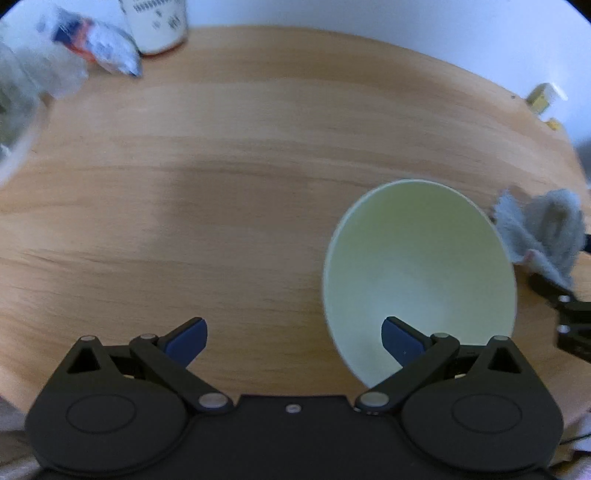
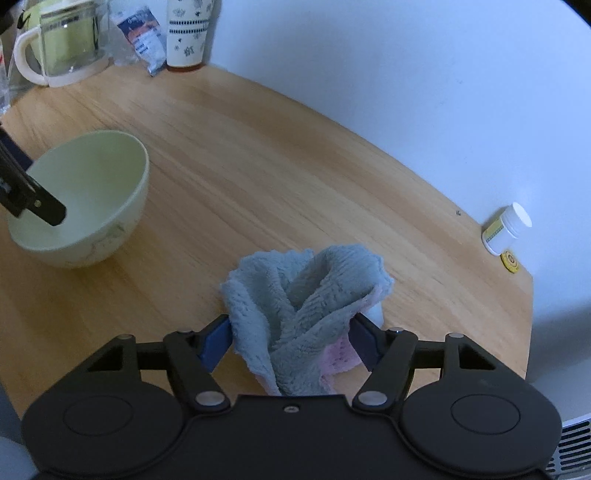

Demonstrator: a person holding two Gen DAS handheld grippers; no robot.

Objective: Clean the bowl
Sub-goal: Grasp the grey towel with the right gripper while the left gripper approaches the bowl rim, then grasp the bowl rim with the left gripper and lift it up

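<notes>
Left tool [image 1: 293,341]: I have it spread wide, gripping nothing; one blue pad sits inside the bowl [image 1: 417,273], the other outside over bare wood (the rim lies between them).
Bowl: pale green, lower right of the left wrist view, tilted so its opening faces the camera; in the right wrist view it sits at left on the surface [image 2: 295,177], and I cannot tell if the pad inside touches the wall.
Right tool [image 2: 290,345]: it holds the grey cloth [image 2: 306,295], bunched between the blue pads, pink underside showing at lower right.
Step in hand: as I judge it, steadying the bowl before wiping.
Doing it well: I would pinch the rim firmly on the near side, keep the bowl tipped toward the cloth, then bring the bunched cloth into the hollow and sweep round the wall (a loose pinch would probably let the bowl spin).
Surface: light wood with visible grain, curved far edge against a plain white wall.
Room: a glass pitcher [image 2: 61,44], a crumpled packet [image 2: 142,35] and a patterned cup [image 2: 186,35] at upper left of the right wrist view; a small white-capped bottle [image 2: 506,229] at right by the wall.
</notes>
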